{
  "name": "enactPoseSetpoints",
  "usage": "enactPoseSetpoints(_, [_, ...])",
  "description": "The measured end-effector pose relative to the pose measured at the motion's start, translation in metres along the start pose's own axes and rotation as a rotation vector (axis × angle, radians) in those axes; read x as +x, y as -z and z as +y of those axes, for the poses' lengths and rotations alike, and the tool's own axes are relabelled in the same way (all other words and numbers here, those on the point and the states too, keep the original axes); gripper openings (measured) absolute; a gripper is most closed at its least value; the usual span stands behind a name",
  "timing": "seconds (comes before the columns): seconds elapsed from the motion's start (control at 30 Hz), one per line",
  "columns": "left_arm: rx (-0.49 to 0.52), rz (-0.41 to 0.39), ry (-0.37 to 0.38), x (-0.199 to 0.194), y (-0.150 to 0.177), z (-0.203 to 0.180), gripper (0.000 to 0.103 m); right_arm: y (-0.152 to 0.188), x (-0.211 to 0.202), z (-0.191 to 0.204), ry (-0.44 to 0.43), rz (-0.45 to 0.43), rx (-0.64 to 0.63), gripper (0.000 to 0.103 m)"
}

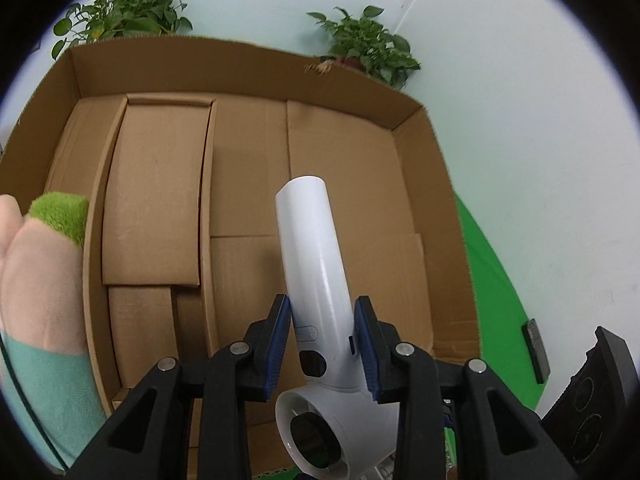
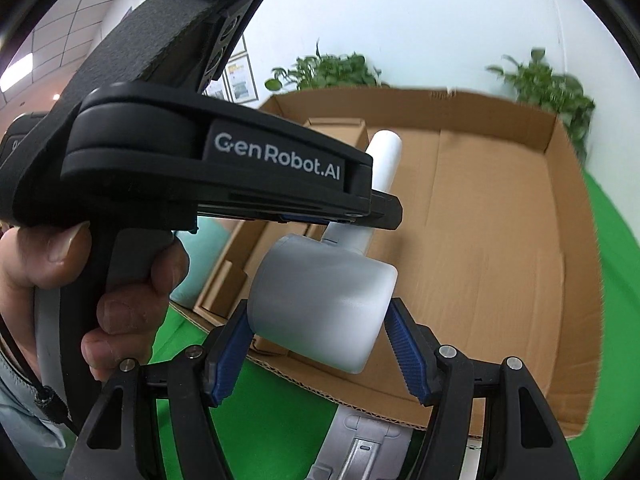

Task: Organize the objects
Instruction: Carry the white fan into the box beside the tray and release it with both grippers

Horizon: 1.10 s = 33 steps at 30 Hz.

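Green cloth covers the table (image 2: 624, 280) under my two claws. Nearest to me, my left claw (image 1: 322, 344) is closed on the handle of a white plastic hair dryer (image 1: 308, 264), both blue pads touching it. My right claw (image 2: 320, 346) stands at the dryer's round barrel (image 2: 324, 296); its left pad touches, the right pad seems just beside. The dryer hangs above the large open brown cardboard box (image 1: 248, 68). Beyond the box, green leafy plants (image 1: 364, 44) stand against a pale wall.

Left gripper (image 1: 322, 344) clamped, right gripper (image 2: 318, 354) spread, bare hand (image 2: 72, 280) around the left handle.
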<state>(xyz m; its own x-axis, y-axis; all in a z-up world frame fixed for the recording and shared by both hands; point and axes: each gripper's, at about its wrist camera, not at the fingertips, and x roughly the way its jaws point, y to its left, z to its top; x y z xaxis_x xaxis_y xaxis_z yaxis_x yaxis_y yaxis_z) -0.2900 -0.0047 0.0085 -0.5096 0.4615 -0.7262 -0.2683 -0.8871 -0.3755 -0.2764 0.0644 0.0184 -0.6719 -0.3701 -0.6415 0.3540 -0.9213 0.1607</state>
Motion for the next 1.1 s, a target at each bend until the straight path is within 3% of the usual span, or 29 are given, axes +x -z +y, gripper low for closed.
enactPoseSetpoints(0.3, [0.029,0.116,-0.085,0.035,0.009,0.010,0.032,0.011,0.043,-0.019,-0.076,0.120,0.081,0.064])
enactPoseSetpoints(0.5, [0.031,0.118,-0.075,0.030,0.013,0.014,0.032,0.013,0.062,-0.024,-0.108,0.176,0.124,0.064])
enactPoseSetpoints(0.67, [0.037,0.087,-0.054,0.015,0.014,0.014,0.032,0.015,0.069,-0.026,-0.119,0.187,0.130,0.064])
enactPoseSetpoints(0.93, [0.061,-0.011,-0.074,-0.026,0.024,0.019,0.032,0.001,0.051,-0.027,-0.161,0.123,0.120,0.069])
enactPoseSetpoints(1.0, [0.063,-0.033,-0.096,-0.032,0.028,0.023,0.032,0.000,0.051,-0.029,-0.161,0.122,0.137,0.064])
enactPoseSetpoints(1.1, [0.071,-0.054,-0.117,-0.040,0.037,0.031,0.032,0.005,0.061,-0.015,-0.114,0.160,0.107,0.047])
